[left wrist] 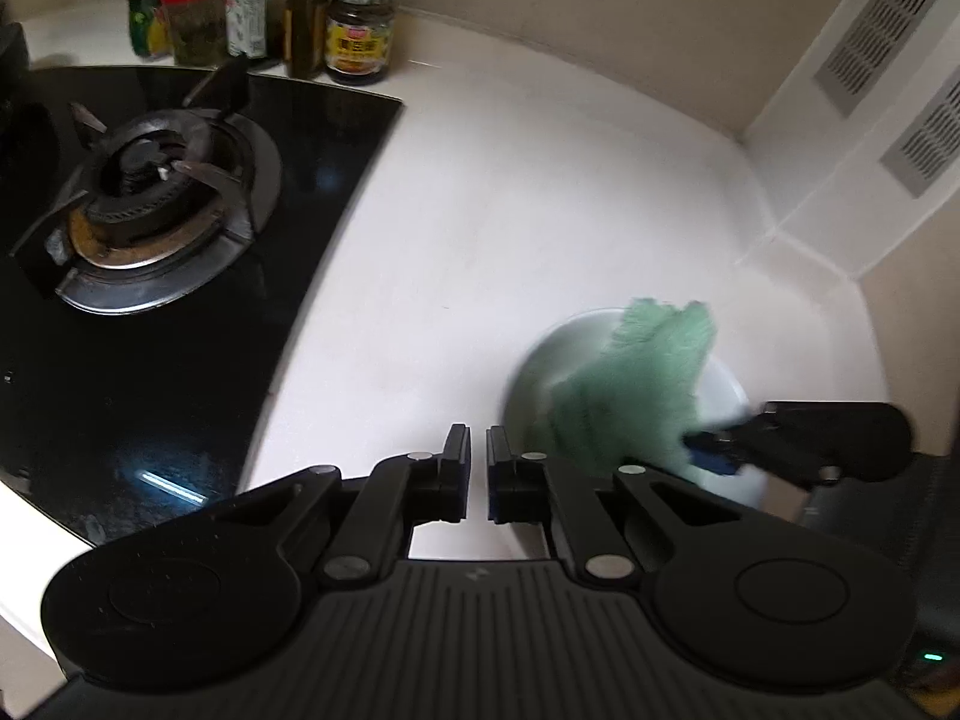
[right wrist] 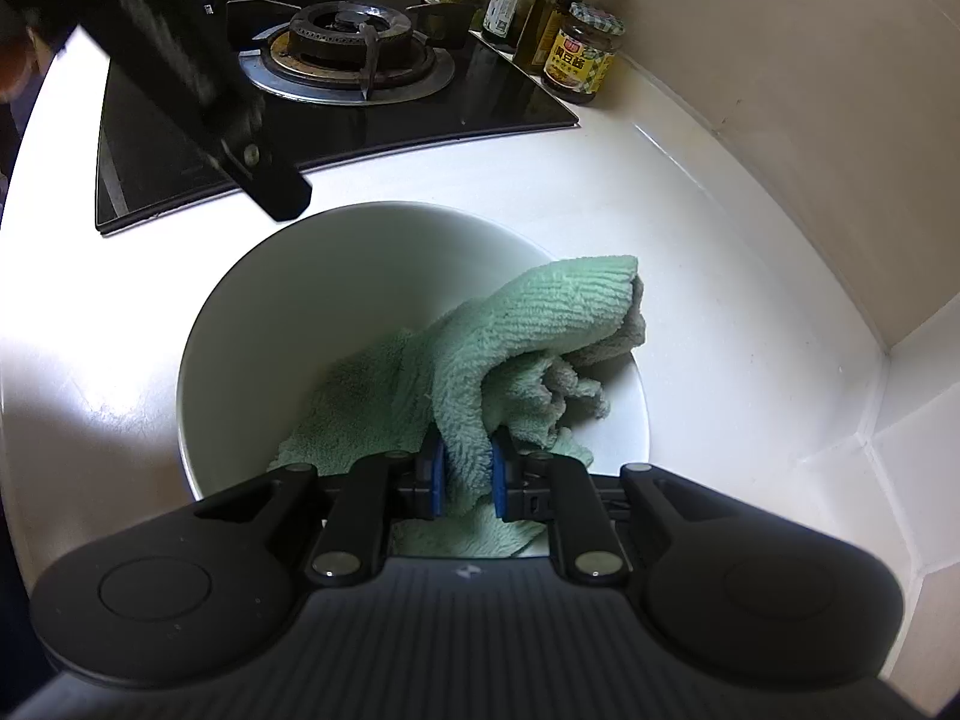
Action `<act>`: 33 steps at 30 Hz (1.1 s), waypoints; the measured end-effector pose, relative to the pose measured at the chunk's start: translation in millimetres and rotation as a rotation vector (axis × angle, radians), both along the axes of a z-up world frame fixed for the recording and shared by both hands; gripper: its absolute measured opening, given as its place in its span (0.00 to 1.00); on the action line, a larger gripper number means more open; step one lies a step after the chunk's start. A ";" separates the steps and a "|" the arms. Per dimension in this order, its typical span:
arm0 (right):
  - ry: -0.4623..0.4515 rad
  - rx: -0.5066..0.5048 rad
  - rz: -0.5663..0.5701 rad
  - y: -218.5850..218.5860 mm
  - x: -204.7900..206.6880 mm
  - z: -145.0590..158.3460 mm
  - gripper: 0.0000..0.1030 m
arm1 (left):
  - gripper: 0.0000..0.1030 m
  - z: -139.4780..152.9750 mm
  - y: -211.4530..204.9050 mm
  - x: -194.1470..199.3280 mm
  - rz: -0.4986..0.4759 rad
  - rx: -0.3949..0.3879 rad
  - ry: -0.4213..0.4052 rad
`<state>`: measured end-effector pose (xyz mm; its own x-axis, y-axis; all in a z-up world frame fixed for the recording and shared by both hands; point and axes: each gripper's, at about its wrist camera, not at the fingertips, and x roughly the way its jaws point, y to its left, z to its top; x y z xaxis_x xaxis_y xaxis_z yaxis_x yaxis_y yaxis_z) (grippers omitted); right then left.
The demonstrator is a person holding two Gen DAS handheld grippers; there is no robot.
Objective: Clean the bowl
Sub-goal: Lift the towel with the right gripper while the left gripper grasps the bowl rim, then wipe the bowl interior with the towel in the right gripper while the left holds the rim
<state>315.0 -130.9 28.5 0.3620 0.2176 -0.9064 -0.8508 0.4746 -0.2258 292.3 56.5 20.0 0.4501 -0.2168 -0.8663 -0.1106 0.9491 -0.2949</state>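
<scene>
1. The right gripper [right wrist: 467, 471] has its blue pads clamped on a bunched fold of the green cloth [right wrist: 480, 354], jaws closed as far as the towelling lets them; gripping a gathered fold leaves loose cloth hanging ahead of the fingers to drag over the bowl's wall
2. The left gripper [left wrist: 478, 468] holds nothing, its jaws nearly together with only a narrow slit between the pads. It hovers just beside the bowl's near rim, probably ready to steady it, though it grips nothing now
3. The cloth lies partly down in the white bowl [right wrist: 336, 276] and partly draped over its far right rim, so the wiping looks to be in hand
4. The bowl stands upright on the white counter [left wrist: 510, 192], between the black gas hob [left wrist: 180, 252] and the corner wall. Its inside looks smooth, pale and free of visible residue, though the cloth hides about half of it
5. Jars and bottles [left wrist: 360, 30] stand well apart at the back
</scene>
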 end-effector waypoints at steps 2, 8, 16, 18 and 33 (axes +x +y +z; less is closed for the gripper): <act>0.001 0.001 0.000 0.9 0.4 -1.4 0.12 | 0.04 -5.0 -0.1 4.7 0.003 -0.011 0.026; 0.009 0.006 0.000 1.6 0.3 -4.2 0.12 | 0.06 -19.3 -0.8 13.8 0.012 -0.037 0.076; -0.046 0.028 0.047 4.5 7.4 6.9 0.12 | 0.12 -38.4 -9.4 35.4 -0.032 0.049 0.040; -0.083 0.019 0.082 9.5 8.5 6.0 0.12 | 0.12 -36.7 -19.8 41.0 -0.068 0.176 -0.006; 0.055 -0.040 0.244 54.1 43.1 -30.7 0.11 | 0.04 -41.4 -5.0 62.9 -0.194 0.178 -0.013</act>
